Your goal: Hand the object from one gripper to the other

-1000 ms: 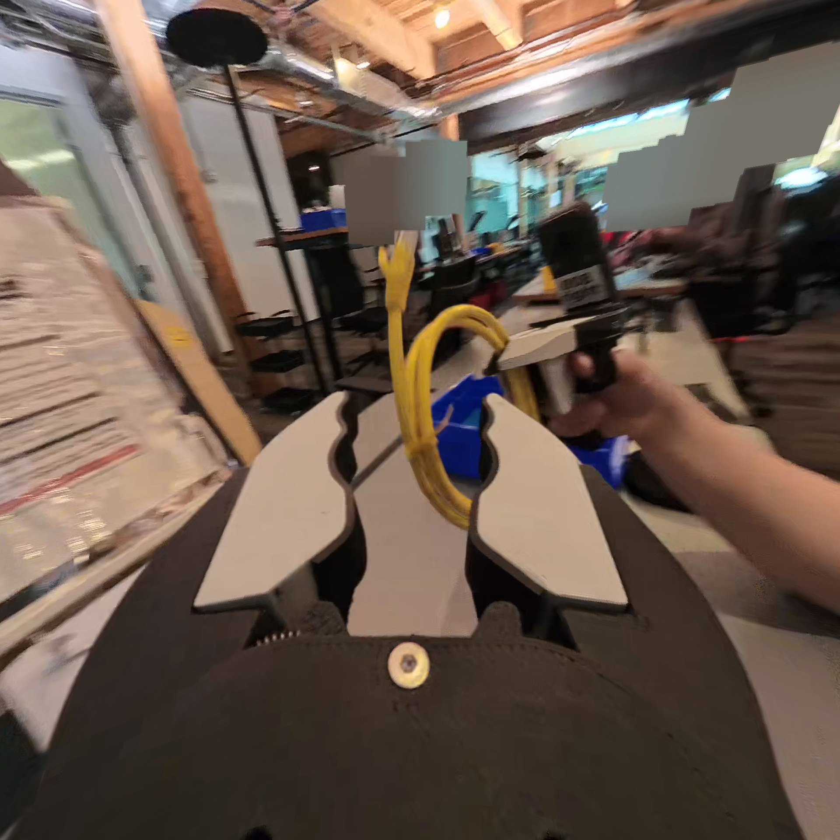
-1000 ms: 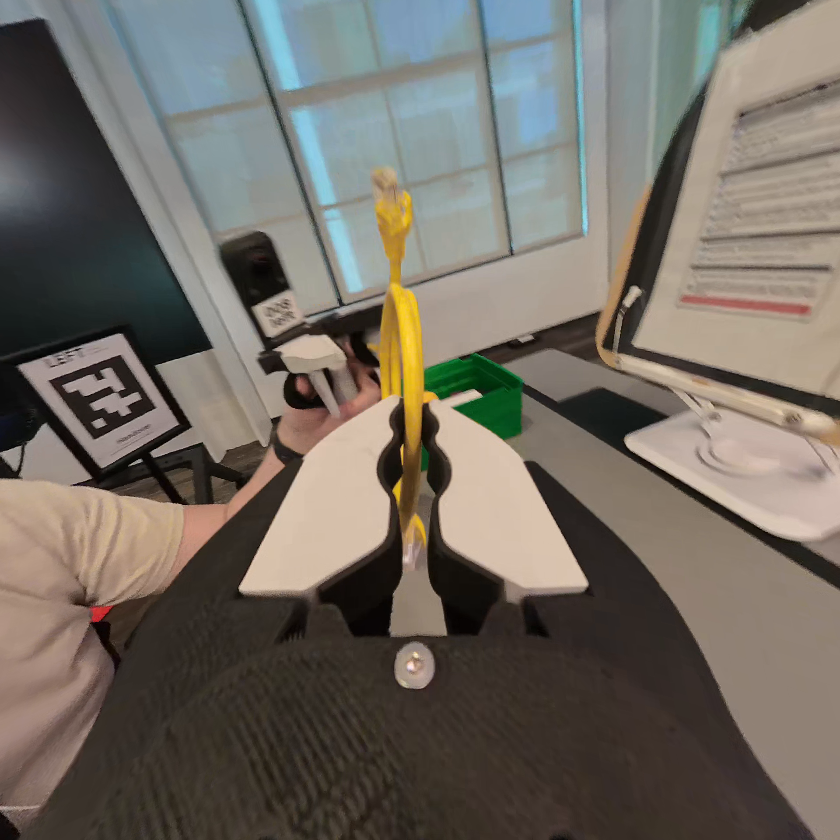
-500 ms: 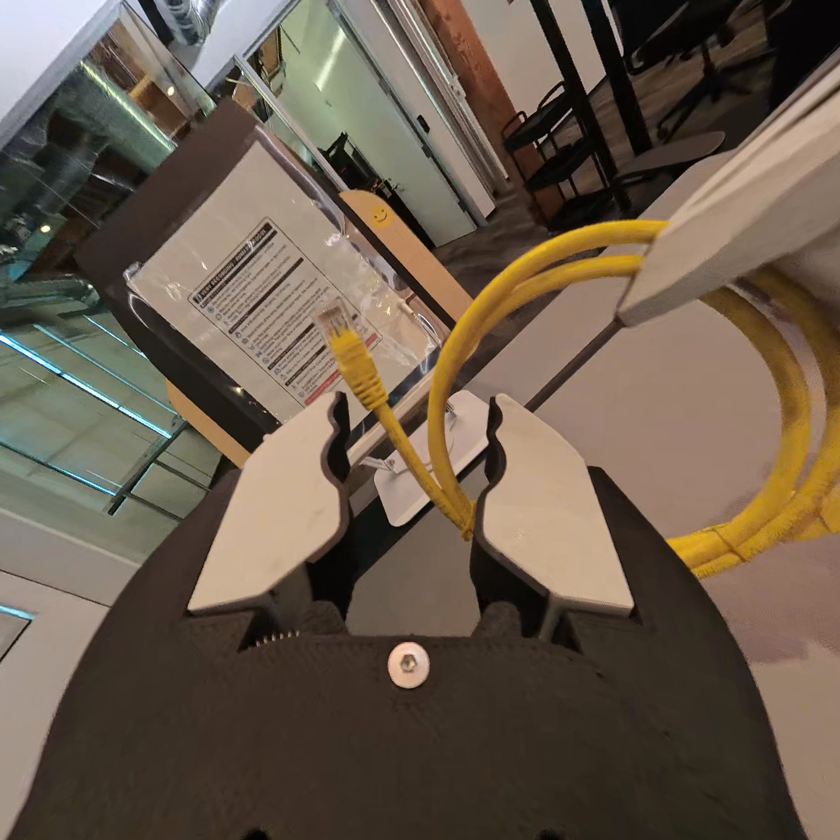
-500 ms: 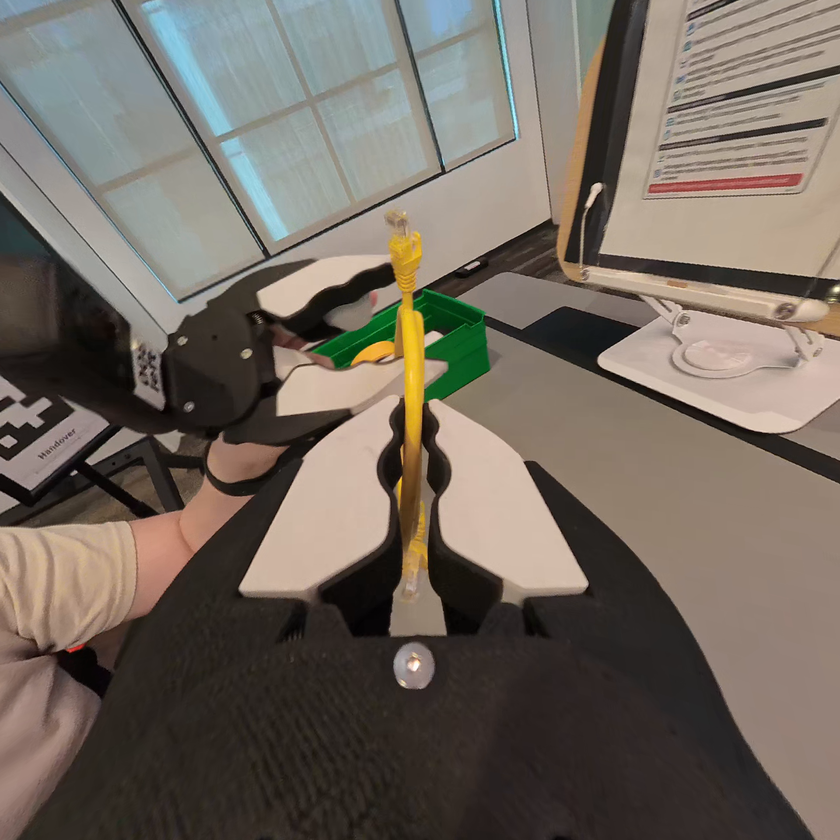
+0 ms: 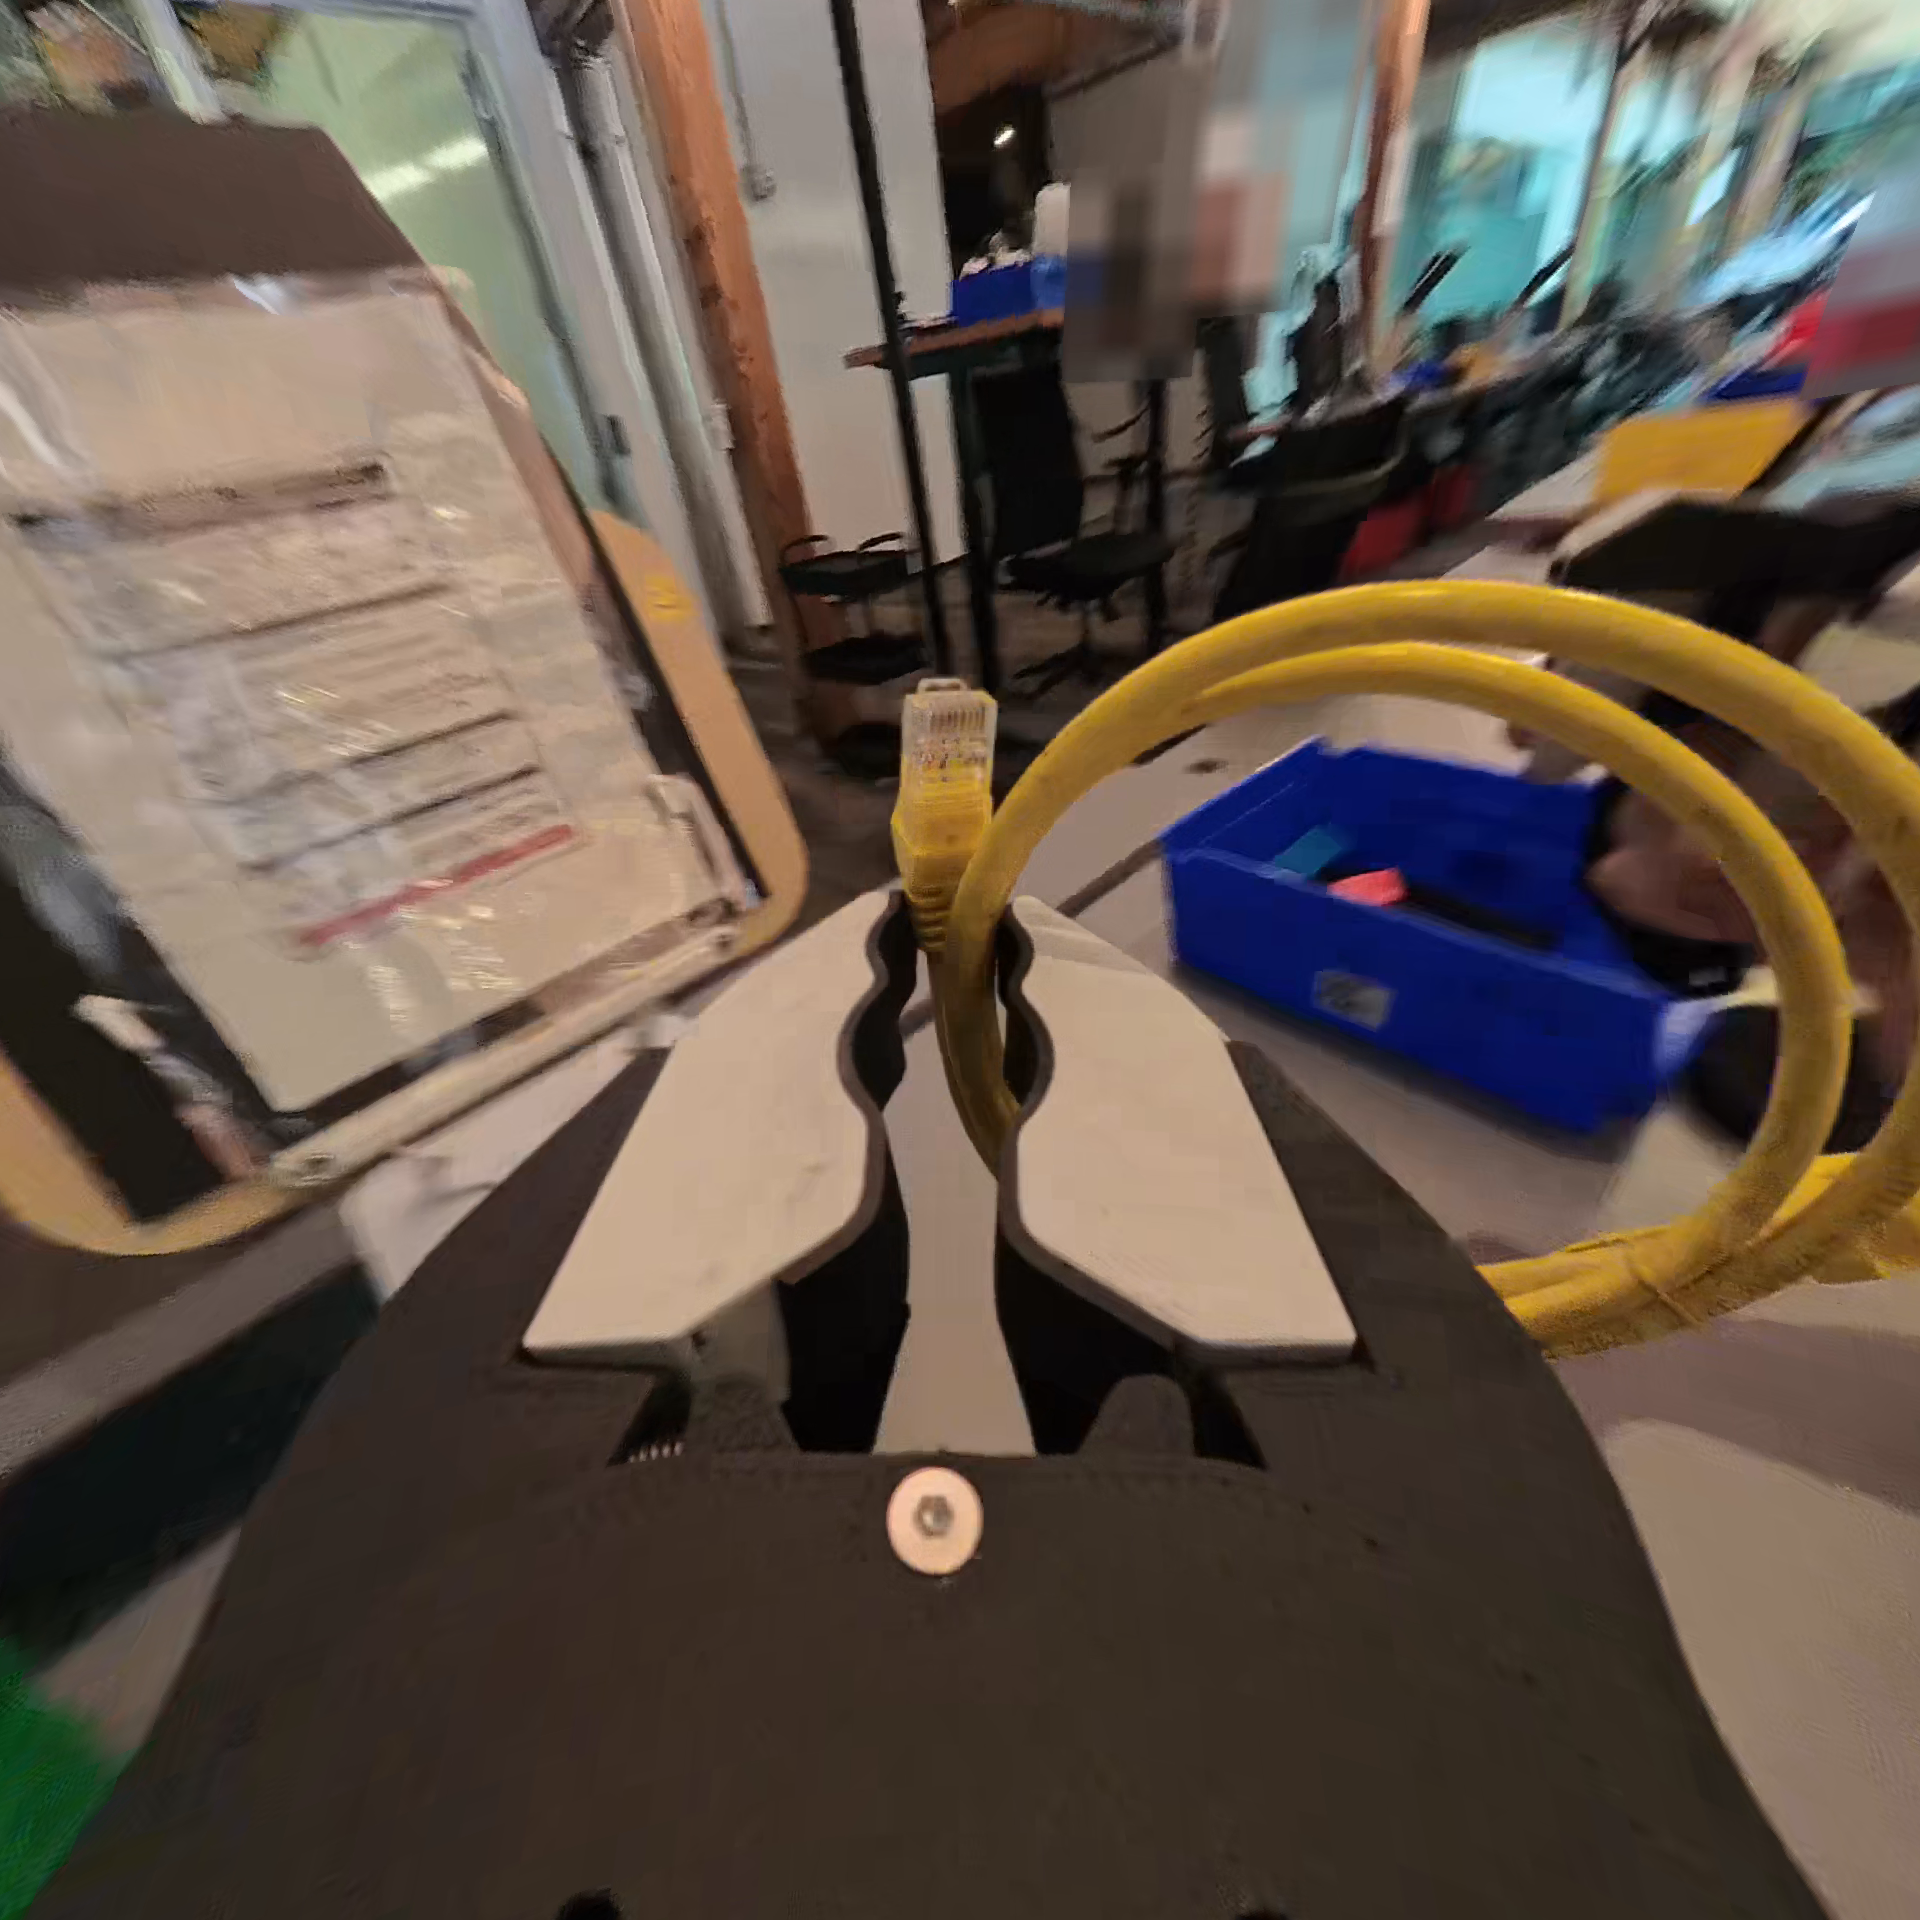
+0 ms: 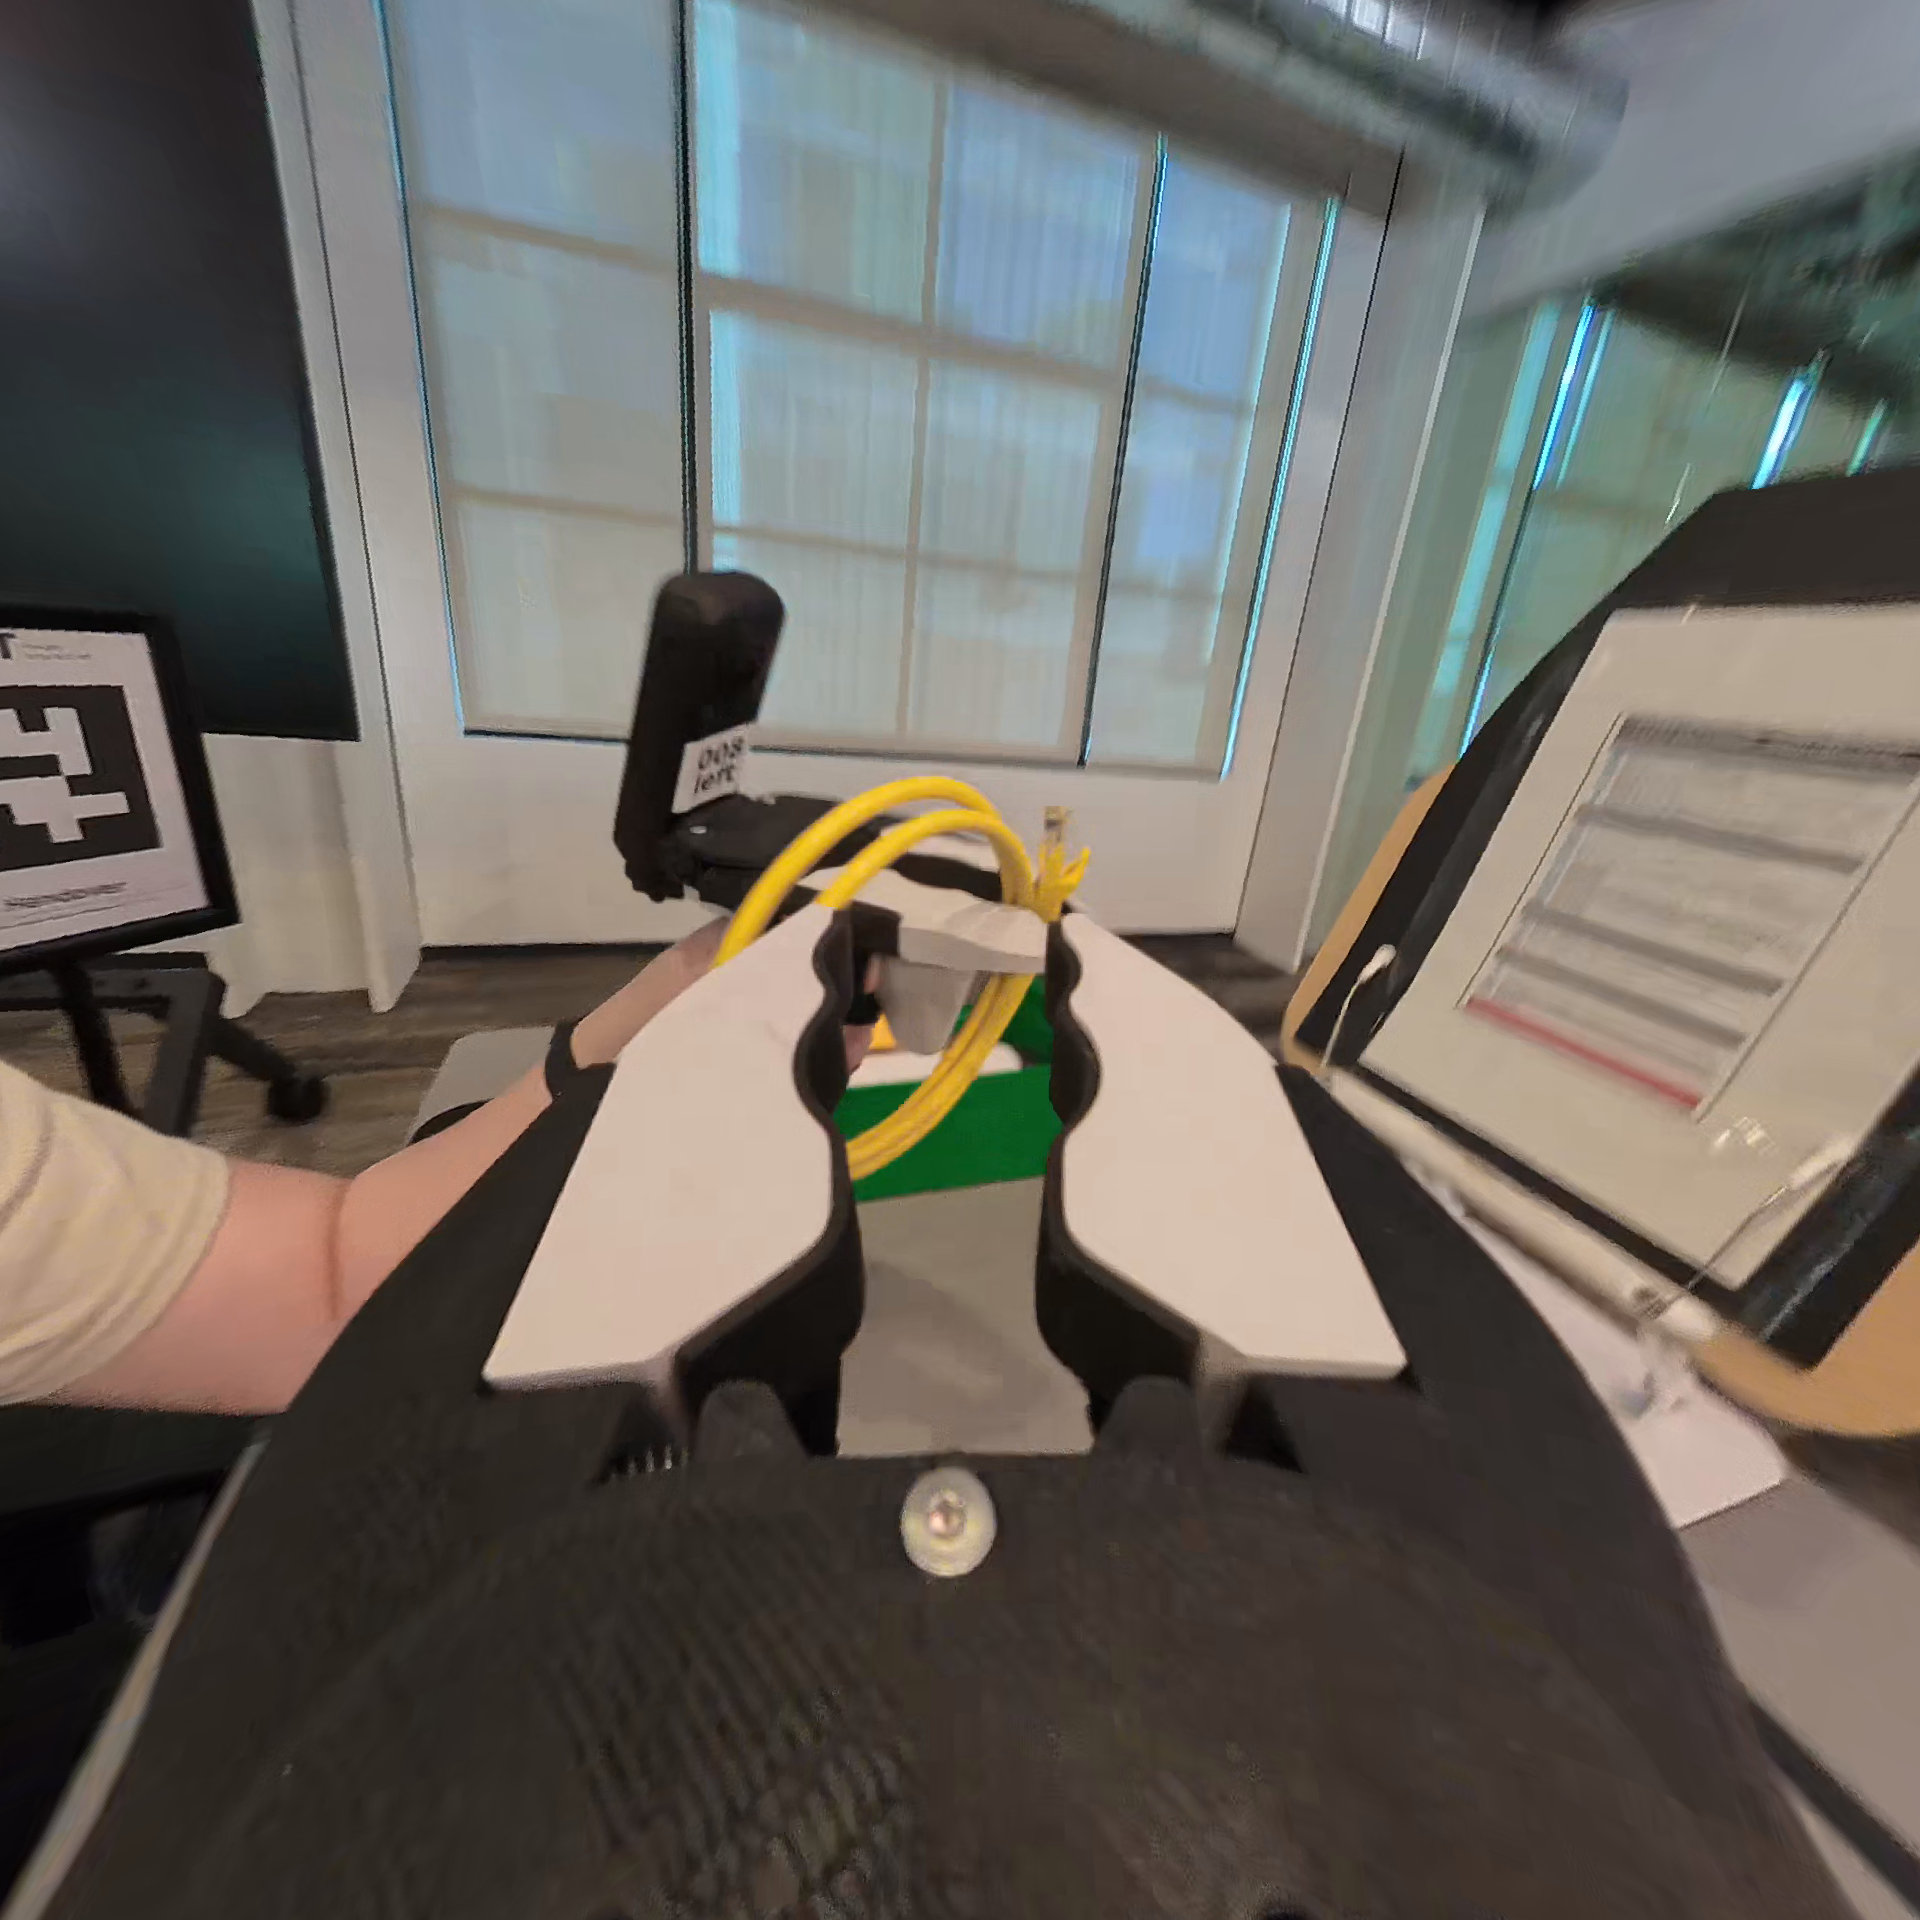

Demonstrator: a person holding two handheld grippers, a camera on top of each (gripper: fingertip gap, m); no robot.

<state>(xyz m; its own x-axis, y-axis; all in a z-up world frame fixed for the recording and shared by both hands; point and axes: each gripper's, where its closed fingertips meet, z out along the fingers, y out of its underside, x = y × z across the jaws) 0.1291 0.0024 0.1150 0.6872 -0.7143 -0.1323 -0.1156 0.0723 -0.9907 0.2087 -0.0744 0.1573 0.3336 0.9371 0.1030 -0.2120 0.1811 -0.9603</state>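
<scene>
The cable (image 5: 1558,665) is bright yellow, wound into a loop of two or three turns bound together at the bottom, with a clear plug (image 5: 948,743) on a ribbed yellow boot at its free end. The left gripper (image 5: 951,925) has its fingers (image 5: 774,1122) clenched on the cable just below the boot, holding it in the air above the grey bench (image 5: 1766,1558). The plug points straight up past the fingertips, and the loop stands on edge, arching off to the right over a blue bin (image 5: 1455,997). The right gripper (image 6: 940,935) has its fingers (image 6: 707,1153) released and apart, empty, aimed at the cable and a green bin (image 6: 956,1132) beyond.
</scene>
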